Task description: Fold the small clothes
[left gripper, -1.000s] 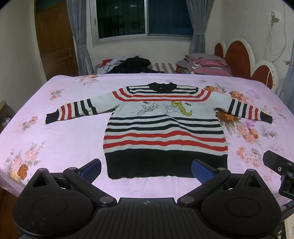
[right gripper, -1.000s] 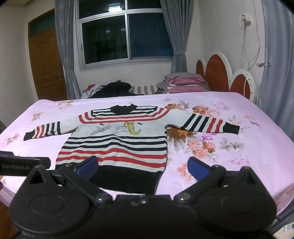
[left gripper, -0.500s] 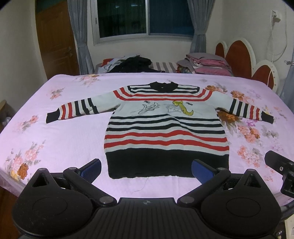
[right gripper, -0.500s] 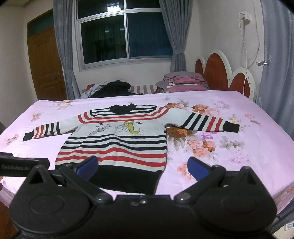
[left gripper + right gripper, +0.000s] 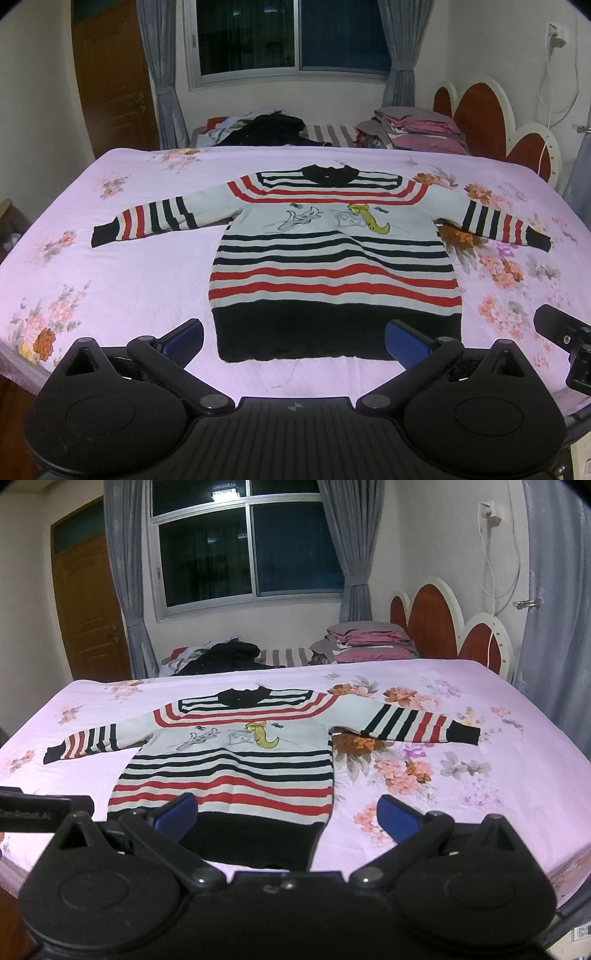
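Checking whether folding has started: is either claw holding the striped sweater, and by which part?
Nothing is held. The left claw and right claw are both open near the hem of the sweater, which lies flat.

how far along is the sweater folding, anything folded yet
Done: the striped sweater lies flat, face up on the pink bedsheet, both sleeves spread out. In hand: nothing; the left gripper and right gripper are open, short of the black hem. Left: every fold, sleeves and body.
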Motion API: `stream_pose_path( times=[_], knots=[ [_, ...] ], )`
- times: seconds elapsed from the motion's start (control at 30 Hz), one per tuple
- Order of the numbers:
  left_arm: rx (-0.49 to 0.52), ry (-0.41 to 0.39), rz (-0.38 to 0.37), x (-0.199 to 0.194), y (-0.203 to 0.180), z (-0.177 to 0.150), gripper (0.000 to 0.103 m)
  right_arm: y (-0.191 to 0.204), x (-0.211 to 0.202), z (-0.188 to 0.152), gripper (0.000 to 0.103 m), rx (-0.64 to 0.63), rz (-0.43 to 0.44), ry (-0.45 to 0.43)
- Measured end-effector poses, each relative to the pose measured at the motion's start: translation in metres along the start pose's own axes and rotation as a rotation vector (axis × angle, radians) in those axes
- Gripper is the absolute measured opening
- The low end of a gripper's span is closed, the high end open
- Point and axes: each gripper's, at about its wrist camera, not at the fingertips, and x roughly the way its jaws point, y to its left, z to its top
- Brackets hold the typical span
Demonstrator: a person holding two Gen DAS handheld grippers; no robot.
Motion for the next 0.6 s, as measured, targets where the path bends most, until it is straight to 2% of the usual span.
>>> stream_pose_path(
  times=[0.33, 0.6],
  knots=[
    [-0.006, 0.006, 0.000, 0.009, 0.006, 0.006, 0.103, 0.000, 0.002, 0.000, 0.103, 0.002, -0.003, -0.002],
    [0.002, 0.016, -0.001, 0.026, 0.009, 0.018, 0.103, -0.003, 0.022, 0.009, 0.103, 0.014, -0.029, 0.011]
  ],
)
